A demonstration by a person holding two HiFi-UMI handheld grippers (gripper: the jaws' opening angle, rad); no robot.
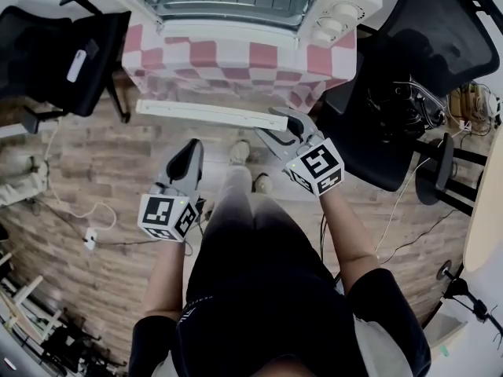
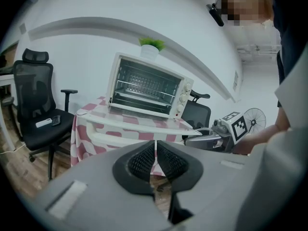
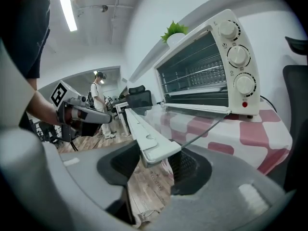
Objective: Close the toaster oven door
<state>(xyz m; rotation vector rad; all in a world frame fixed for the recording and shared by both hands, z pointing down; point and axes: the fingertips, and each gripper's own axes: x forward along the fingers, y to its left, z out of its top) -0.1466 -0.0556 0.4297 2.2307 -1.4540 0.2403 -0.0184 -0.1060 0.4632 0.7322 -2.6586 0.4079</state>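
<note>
**Fig. 1.** Toaster oven [image 1: 236, 6] on a bench [image 1: 236, 61] draped in a checked cloth, upper centre of the head view. Its door [image 1: 208, 115] is swung fully down and juts out level from the bench edge towards the person, so the task is not yet done.

**Right tool** [image 1: 284, 128]: jaws spread wide, straddling the right-hand corner of the door's front rail [image 3: 149, 138]. The corner lies between the pads, but no firm pinch can be seen.

**Left tool** [image 2: 155, 153]: 2 ribbed pads drawn almost together with nothing between them. It is held at lower left of the head view, well apart from the door.

**Handling, as judged.** The door is a rigid frame around a glass pane [image 3: 192, 124], light for its size and free to turn only about the hinge [image 3: 197, 107] at the oven mouth.
- The glass is fragile and probably slick, so it is a poor place for ribbed pads.
- The pale front rail is stiff and offers a square edge, and being farthest from the hinge it gives the most leverage.
- A hold at 1 corner may twist the frame slightly (the rail's middle would load it more evenly).
- The oven looks light enough to slide on the cloth if pushed hard, so the door wants lifting in an arc and easing shut, not slamming.
</note>
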